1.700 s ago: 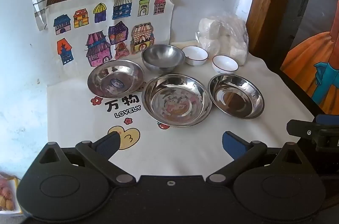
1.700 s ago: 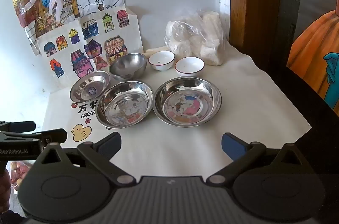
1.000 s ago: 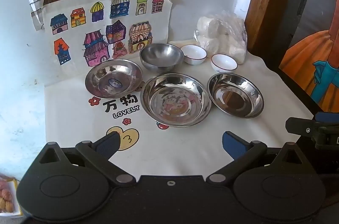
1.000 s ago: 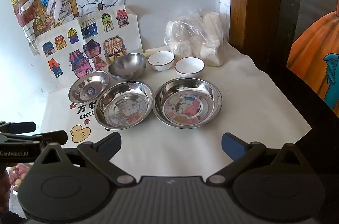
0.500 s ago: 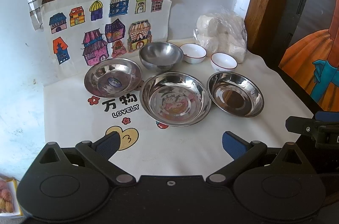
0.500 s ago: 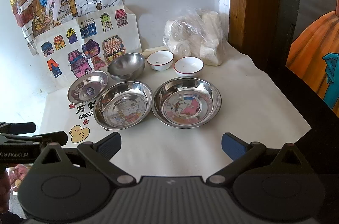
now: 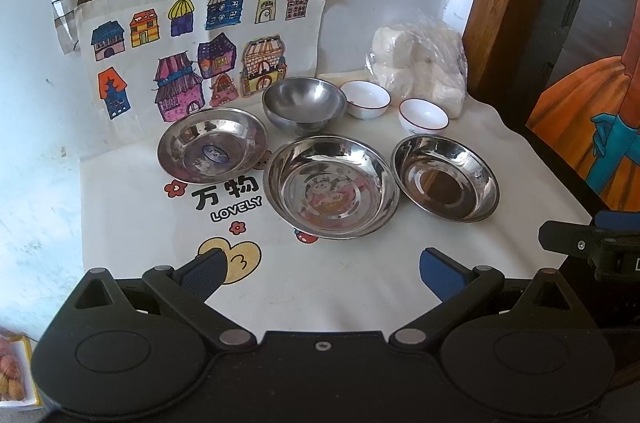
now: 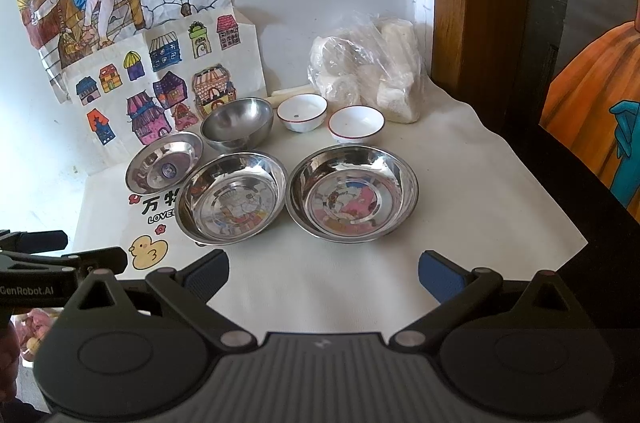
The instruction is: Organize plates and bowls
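Three steel plates sit on the white cloth: a left plate [image 7: 212, 149] [image 8: 165, 166], a middle plate [image 7: 332, 186] [image 8: 232, 197] and a right plate [image 7: 445, 178] [image 8: 352, 193]. Behind them stand a steel bowl [image 7: 304, 103] [image 8: 237, 123] and two white red-rimmed bowls [image 7: 367, 98] [image 7: 423, 115] [image 8: 302, 112] [image 8: 356, 124]. My left gripper [image 7: 320, 273] is open and empty, hovering near the table's front edge. My right gripper [image 8: 323, 273] is open and empty, also short of the plates.
A plastic bag of white lumps [image 7: 418, 63] [image 8: 366, 71] rests at the back right by a wooden door frame [image 8: 468, 3]. Drawings hang on the wall [image 7: 200, 55] behind. The table drops off on the right [image 8: 568, 223]. Each gripper shows at the other view's edge.
Both views have shifted very slightly; the dishes sit a touch further left in the frames. Nothing on the table has moved and both grippers stay open.
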`<action>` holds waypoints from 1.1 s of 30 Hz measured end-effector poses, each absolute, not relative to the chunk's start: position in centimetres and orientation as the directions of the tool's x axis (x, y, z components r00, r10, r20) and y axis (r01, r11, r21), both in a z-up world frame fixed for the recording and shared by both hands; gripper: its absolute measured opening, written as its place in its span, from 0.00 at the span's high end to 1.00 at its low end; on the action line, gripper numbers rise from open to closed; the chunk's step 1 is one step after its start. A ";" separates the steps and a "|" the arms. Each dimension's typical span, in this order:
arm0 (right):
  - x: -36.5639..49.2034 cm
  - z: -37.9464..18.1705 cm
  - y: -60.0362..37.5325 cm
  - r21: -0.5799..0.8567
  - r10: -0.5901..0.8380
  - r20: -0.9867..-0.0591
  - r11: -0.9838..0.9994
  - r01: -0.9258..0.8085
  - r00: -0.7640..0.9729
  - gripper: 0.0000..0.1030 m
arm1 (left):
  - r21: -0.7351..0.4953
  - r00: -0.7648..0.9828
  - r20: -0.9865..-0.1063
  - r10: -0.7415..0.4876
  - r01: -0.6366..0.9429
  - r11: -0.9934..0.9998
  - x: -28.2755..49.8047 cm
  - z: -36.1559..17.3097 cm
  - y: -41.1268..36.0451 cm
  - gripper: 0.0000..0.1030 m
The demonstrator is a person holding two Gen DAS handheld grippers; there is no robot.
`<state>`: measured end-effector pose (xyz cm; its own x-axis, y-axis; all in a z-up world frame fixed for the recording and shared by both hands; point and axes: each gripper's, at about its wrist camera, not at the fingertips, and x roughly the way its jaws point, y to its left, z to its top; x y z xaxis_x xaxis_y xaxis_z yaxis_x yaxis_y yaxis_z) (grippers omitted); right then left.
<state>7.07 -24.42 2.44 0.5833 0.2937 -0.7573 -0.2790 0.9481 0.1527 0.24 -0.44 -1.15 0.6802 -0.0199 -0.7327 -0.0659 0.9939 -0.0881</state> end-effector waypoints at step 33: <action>8.2 2.4 -24.6 0.149 0.283 -0.778 0.950 -0.274 0.561 0.00 | -0.087 0.653 -0.757 -0.026 -0.062 0.994 1.8 -1.5 -0.6 0.01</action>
